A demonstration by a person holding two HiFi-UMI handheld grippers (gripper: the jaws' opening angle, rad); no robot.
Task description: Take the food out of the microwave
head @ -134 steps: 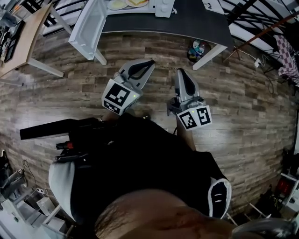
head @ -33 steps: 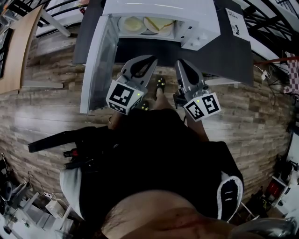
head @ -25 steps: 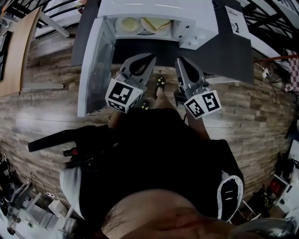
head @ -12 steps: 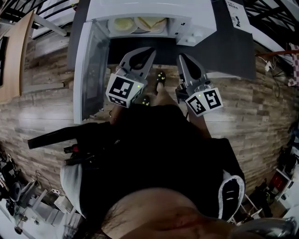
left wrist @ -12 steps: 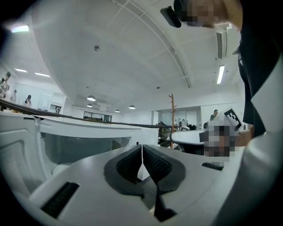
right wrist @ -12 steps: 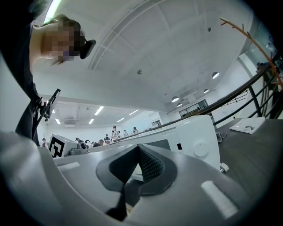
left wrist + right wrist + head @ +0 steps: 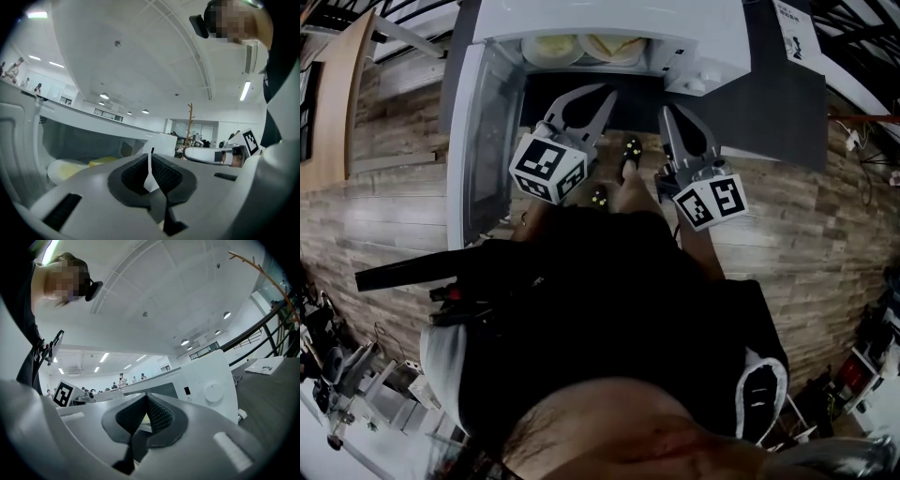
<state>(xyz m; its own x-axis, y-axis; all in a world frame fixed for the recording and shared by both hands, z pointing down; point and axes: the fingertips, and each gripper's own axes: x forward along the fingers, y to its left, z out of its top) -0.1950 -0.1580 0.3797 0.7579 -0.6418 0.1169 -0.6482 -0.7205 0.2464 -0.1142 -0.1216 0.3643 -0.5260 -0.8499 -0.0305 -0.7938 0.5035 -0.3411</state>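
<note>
A white microwave (image 7: 675, 23) stands on a dark table (image 7: 783, 103), its door (image 7: 480, 141) swung open to the left. Inside lie two plates of food: a pale yellow one (image 7: 549, 47) on the left and a sandwich plate (image 7: 614, 47) on the right. My left gripper (image 7: 606, 92) is shut and empty, its tips just in front of the cavity's lower edge. My right gripper (image 7: 667, 111) is also shut and empty, below the control panel (image 7: 698, 75). The left gripper view shows the yellow food (image 7: 70, 168) inside the cavity beyond that gripper (image 7: 151, 152). In the right gripper view the gripper (image 7: 146, 395) faces the knob panel (image 7: 213, 390).
The open door stands as a wall close to my left gripper's left side. A printed sheet (image 7: 795, 23) lies on the dark table right of the microwave. A wooden table (image 7: 323, 94) is at far left. The person's shoes (image 7: 630, 150) show on the plank floor between the grippers.
Both grippers have moved forward and a little down toward the microwave's opening, staying shut. The person has stepped closer, so the microwave sits nearer in the head view.
</note>
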